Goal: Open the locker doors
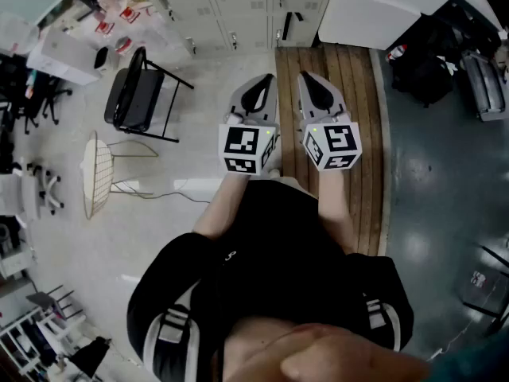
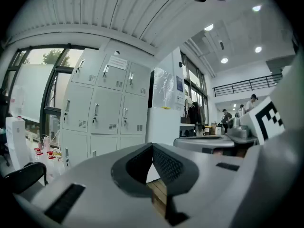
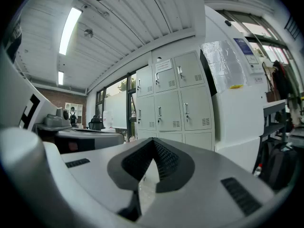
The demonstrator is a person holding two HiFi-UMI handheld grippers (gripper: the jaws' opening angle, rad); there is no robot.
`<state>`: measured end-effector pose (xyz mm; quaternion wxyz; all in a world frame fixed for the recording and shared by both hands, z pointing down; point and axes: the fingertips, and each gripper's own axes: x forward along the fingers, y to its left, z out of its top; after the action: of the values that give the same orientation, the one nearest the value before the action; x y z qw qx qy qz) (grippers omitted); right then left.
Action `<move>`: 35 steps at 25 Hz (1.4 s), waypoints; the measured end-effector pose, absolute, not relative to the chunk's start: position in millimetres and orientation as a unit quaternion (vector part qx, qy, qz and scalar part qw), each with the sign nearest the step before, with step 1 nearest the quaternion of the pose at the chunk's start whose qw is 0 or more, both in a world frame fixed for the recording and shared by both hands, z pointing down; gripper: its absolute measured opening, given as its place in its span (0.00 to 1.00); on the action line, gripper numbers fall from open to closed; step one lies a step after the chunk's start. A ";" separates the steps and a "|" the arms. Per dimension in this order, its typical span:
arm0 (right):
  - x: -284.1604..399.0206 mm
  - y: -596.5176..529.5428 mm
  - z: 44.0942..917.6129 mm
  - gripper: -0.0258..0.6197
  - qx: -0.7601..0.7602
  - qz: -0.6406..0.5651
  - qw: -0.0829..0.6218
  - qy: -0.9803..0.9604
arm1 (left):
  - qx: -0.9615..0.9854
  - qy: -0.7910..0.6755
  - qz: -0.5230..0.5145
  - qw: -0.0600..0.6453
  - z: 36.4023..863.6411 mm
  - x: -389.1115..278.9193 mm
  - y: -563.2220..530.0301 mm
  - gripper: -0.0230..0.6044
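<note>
A bank of pale grey lockers point(image 1: 238, 6) stands some way ahead, all doors closed, each with a small handle. It fills the left of the left gripper view point(image 2: 104, 103) and the middle of the right gripper view point(image 3: 173, 101). I hold both grippers side by side at chest height, pointing toward the lockers and well short of them. My left gripper point(image 1: 269, 78) is shut with its tips meeting and nothing between them point(image 2: 152, 145). My right gripper point(image 1: 303, 76) is likewise shut and empty point(image 3: 153, 139).
A black chair point(image 1: 131, 94) and a white wire-frame stool point(image 1: 97, 173) stand on the pale floor at my left. A strip of wooden flooring point(image 1: 350, 134) runs toward the lockers. A large white cabinet point(image 1: 382, 10) stands right of the lockers, with dark bags point(image 1: 429, 70) beside it.
</note>
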<state>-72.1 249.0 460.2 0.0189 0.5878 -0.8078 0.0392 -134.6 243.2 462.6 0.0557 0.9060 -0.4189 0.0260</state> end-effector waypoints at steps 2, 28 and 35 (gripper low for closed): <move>-65.3 253.0 462.1 0.06 0.587 0.044 0.027 -0.808 | 0.904 -0.423 0.026 0.055 461.0 -129.8 245.9 0.05; -17.3 226.8 467.3 0.06 0.594 0.076 0.016 -0.800 | 0.891 -0.444 0.039 0.083 466.3 -109.5 213.2 0.05; -3.1 150.6 472.3 0.06 0.577 0.082 0.012 -0.812 | 0.890 -0.446 0.027 0.087 466.2 -90.4 150.0 0.05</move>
<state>-3.1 150.6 472.3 0.0123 0.5773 -0.8123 0.0816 -90.4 150.0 466.2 0.0869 0.8902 -0.4464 0.0273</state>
